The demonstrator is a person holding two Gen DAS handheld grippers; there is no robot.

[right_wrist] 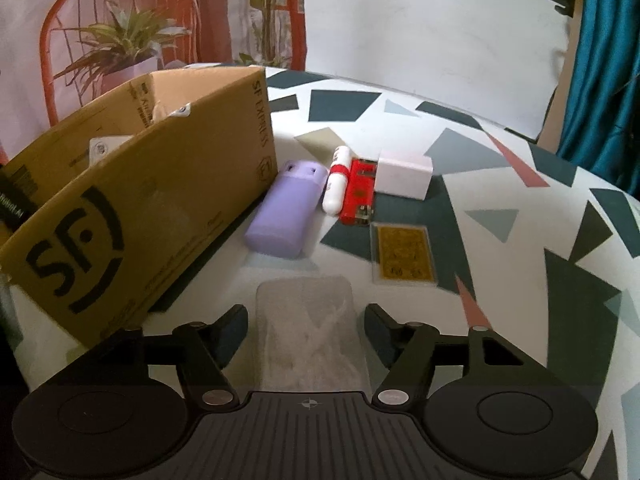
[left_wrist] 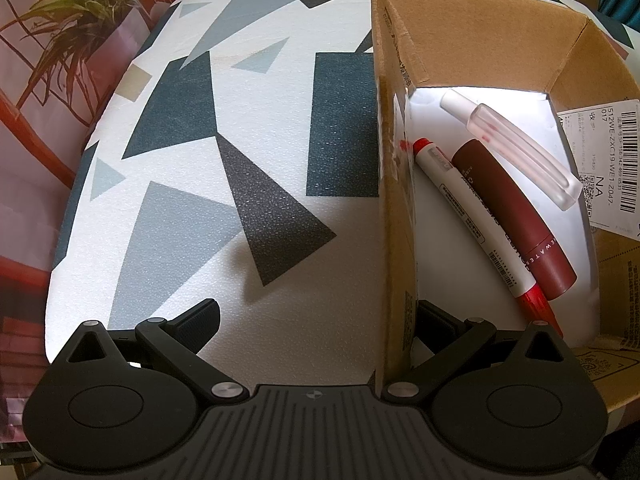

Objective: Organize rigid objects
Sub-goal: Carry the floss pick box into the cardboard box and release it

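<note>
- Between the fingers of the right gripper (right_wrist: 306, 330), on the patterned table (right_wrist: 500, 216), lies a clear plastic case (right_wrist: 306, 320) with something white and crumpled-looking inside; the view is soft here, so the contents stay unsure.
- The case looks light, stiff and smooth-walled, so probably slippery. Its long sides run along the fingers, and the narrow width is the likely place to pinch, near the middle.
- A small gap shows on each side, so the pads do not seem to press on it yet: the jaws stand partly open around it.
- The right gripper tilts steeply down at the table, with the box (right_wrist: 160, 200) just to its left.
- Further off wait a lilac case (right_wrist: 286, 210), a white tube (right_wrist: 338, 184), a red item (right_wrist: 360, 194), a white block (right_wrist: 404, 174) and a card case (right_wrist: 404, 256).
- The left gripper (left_wrist: 316, 320) points down with its jaws spread wide, straddling the box wall (left_wrist: 394, 220) without clamping it.
- Inside the box lie a marker (left_wrist: 472, 220), a maroon tube (left_wrist: 512, 216) and a clear tube (left_wrist: 520, 152).
</note>
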